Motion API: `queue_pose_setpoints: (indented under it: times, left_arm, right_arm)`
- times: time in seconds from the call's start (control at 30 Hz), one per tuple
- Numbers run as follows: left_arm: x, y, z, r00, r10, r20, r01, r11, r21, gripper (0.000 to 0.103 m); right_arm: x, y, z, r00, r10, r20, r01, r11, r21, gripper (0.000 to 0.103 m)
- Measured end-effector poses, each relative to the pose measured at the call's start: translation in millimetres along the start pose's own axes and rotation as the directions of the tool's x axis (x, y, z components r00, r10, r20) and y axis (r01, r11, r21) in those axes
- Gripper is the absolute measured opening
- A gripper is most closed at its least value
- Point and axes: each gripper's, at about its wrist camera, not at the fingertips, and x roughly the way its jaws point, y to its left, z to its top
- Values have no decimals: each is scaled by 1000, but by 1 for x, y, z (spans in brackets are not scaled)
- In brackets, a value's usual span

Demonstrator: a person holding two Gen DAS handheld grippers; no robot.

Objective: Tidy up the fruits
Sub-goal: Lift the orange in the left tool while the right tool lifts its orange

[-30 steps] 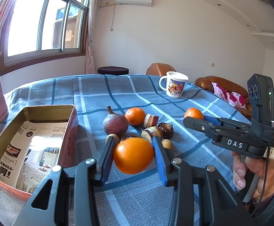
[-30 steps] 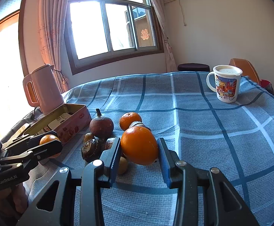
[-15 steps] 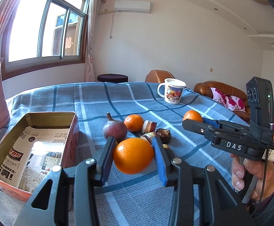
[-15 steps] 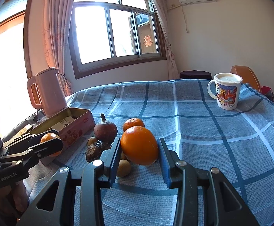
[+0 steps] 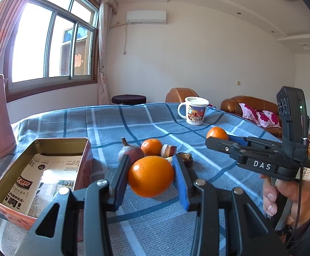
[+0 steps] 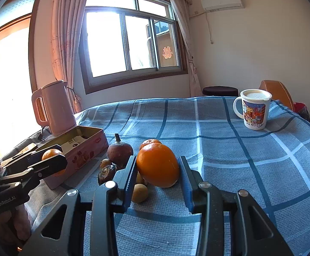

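Observation:
My left gripper (image 5: 151, 176) is shut on an orange (image 5: 151, 176) and holds it above the cloth, just right of the open tin box (image 5: 42, 170). My right gripper (image 6: 157, 165) is shut on another orange (image 6: 157, 164), held above the fruit pile. It also shows in the left wrist view (image 5: 216, 137). On the cloth lie a dark purple fruit (image 5: 130, 152), a small orange (image 5: 151, 146), a brown wrinkled fruit (image 6: 107, 171) and a small yellow-brown fruit (image 6: 139, 192).
The tin box (image 6: 84, 147) is lined with printed paper. A pink kettle (image 6: 57, 106) stands behind it. A lidded cartoon mug (image 6: 254, 112) stands at the far right of the blue checked tablecloth (image 6: 251, 170). Sofas (image 5: 251, 106) lie beyond the table.
Both grippers have risen and tilted up a little, each still holding its orange. The fruit pile and the tin sit lower in both views.

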Motion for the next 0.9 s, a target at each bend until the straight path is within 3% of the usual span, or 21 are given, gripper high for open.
queue_pose_setpoints:
  times: [0.9]
  left_arm:
    - [-19,-8,4,993,64,100,-69,997,42,42]
  right_arm:
    - [-12,4,-2,998,-24,63,25,999,-29,40]
